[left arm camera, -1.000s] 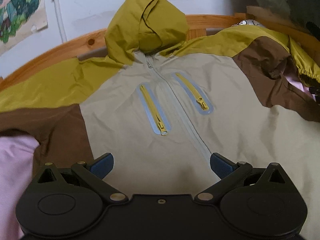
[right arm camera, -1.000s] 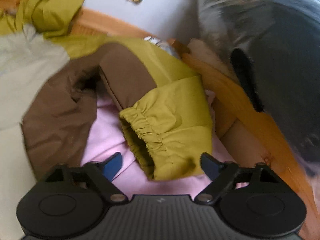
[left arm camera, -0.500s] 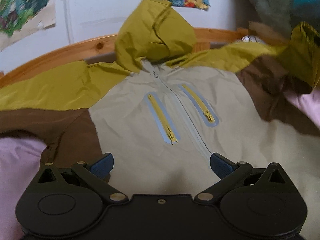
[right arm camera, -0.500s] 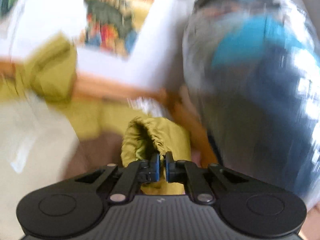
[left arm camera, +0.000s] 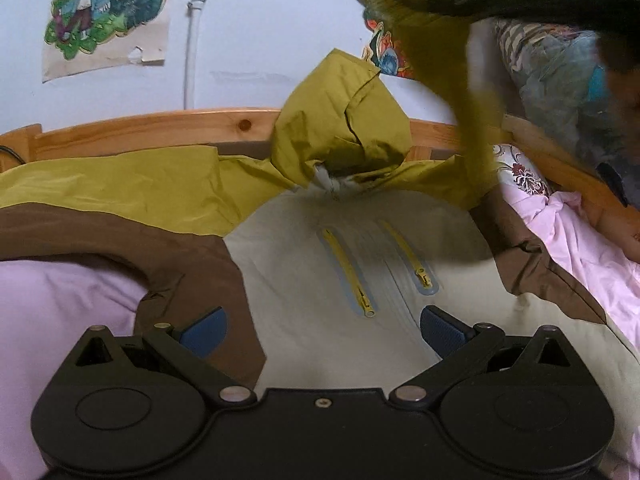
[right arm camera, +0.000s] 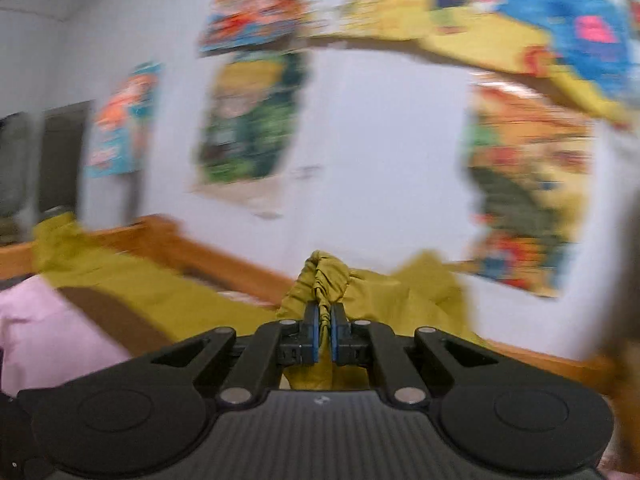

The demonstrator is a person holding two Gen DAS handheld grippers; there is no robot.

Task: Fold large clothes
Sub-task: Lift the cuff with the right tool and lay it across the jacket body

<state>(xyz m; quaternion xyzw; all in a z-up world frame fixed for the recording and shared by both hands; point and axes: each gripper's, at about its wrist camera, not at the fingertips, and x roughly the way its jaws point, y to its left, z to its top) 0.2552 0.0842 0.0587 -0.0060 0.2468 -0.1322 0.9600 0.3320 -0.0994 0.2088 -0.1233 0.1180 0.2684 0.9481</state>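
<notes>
A hooded jacket (left arm camera: 360, 280), beige at the front with olive shoulders and brown sleeves, lies face up on a bed. Its hood (left arm camera: 340, 120) leans on the wooden headboard. My left gripper (left arm camera: 320, 332) hovers open over the jacket's lower front, nothing between its blue pads. My right gripper (right arm camera: 325, 332) is shut on the olive elastic cuff (right arm camera: 326, 280) of the jacket's right sleeve. In the left wrist view that sleeve (left arm camera: 448, 92) hangs lifted and blurred above the jacket's right shoulder.
A pink sheet (left arm camera: 60, 292) covers the bed. The wooden bed frame (left arm camera: 160, 128) runs along the back and right. Posters (left arm camera: 108, 12) hang on the white wall. A bundle of bedding (left arm camera: 560, 80) and a dark shape fill the upper right corner.
My right gripper shut on the olive cuff and swung it up and leftward; the sleeve now hangs raised. My left gripper drew back a little, still open.
</notes>
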